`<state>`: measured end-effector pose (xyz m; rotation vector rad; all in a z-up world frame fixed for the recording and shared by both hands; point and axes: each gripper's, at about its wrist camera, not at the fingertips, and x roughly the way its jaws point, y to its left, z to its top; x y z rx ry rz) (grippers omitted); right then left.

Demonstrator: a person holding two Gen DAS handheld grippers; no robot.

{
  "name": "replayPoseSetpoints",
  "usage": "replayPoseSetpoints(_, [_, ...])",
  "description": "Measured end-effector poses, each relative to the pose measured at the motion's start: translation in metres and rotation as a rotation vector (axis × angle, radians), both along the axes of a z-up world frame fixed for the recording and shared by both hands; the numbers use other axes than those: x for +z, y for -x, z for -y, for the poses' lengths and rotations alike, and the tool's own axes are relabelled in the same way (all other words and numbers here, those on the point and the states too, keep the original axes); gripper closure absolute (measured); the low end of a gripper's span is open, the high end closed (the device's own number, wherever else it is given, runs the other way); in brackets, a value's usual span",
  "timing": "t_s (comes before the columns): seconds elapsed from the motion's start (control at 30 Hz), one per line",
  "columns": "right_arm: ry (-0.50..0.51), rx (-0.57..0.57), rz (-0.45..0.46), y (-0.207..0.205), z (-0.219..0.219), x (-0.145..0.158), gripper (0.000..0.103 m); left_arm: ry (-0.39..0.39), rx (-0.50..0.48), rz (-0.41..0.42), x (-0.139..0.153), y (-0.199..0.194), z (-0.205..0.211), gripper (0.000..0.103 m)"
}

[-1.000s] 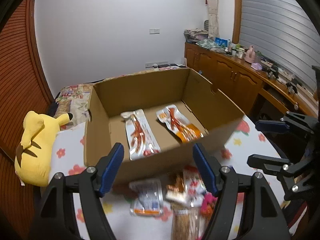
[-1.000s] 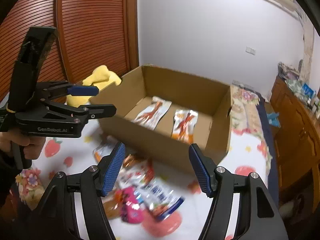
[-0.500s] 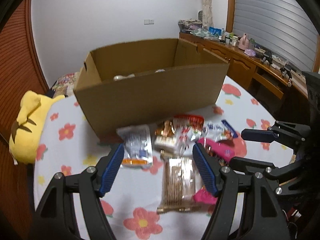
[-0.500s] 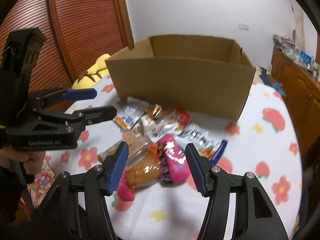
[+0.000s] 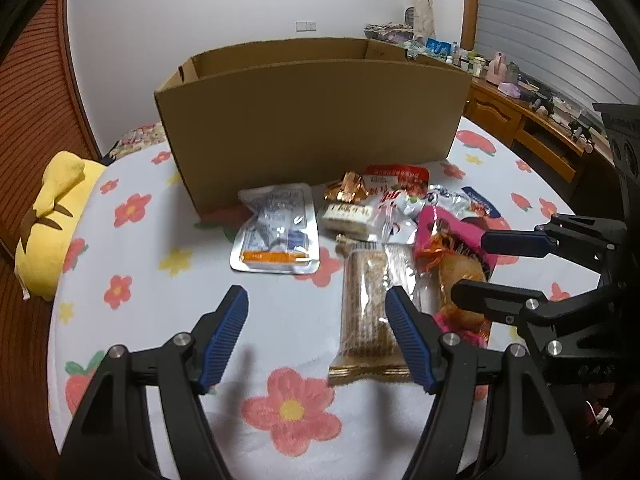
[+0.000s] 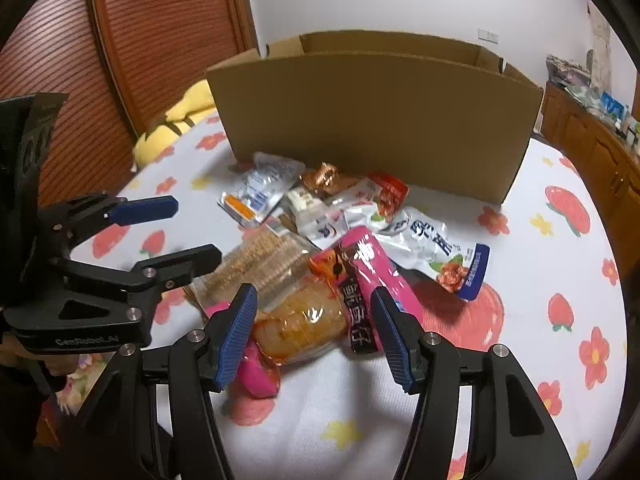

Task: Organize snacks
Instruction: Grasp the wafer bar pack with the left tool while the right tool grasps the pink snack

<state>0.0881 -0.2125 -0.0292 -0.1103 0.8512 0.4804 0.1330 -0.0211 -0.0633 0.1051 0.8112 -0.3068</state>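
So, hovering right gripper over snack pile mid-table, front of cardboard box. Both sets of fingers gaping, holding nothing. Reckoning orange pack light, crinkly, slippery; pinching across middle.

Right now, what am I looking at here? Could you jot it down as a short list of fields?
Setting: flowered tablecloth
Container: cardboard box, open-topped, behind the snacks
Snacks: loose pile in front of the box, including a silver pouch, a cracker pack, a pink packet
Left gripper: open, empty
Right gripper: open, above an orange bread pack
Bystander: yellow plush toy
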Motion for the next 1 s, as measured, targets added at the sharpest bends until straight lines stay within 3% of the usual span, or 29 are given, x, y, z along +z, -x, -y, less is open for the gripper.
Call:
replayPoseSetpoints(0.3, [0.043, -0.001, -0.039, 0.007, 0.013, -0.005, 0.04, 0.01, 0.007, -0.012, -0.008, 0.002, -0.002, 0.031])
replayPoseSetpoints(0.67, [-0.042, -0.029, -0.06, 0.008, 0.023, -0.002, 0.04, 0.036, -0.037, -0.021, -0.015, 0.001, 0.015, 0.031])
replayPoseSetpoints(1.0, [-0.051, -0.045, -0.068, 0.004, 0.029, -0.003, 0.04, 0.013, -0.074, -0.058, -0.022, -0.014, 0.032, 0.036])
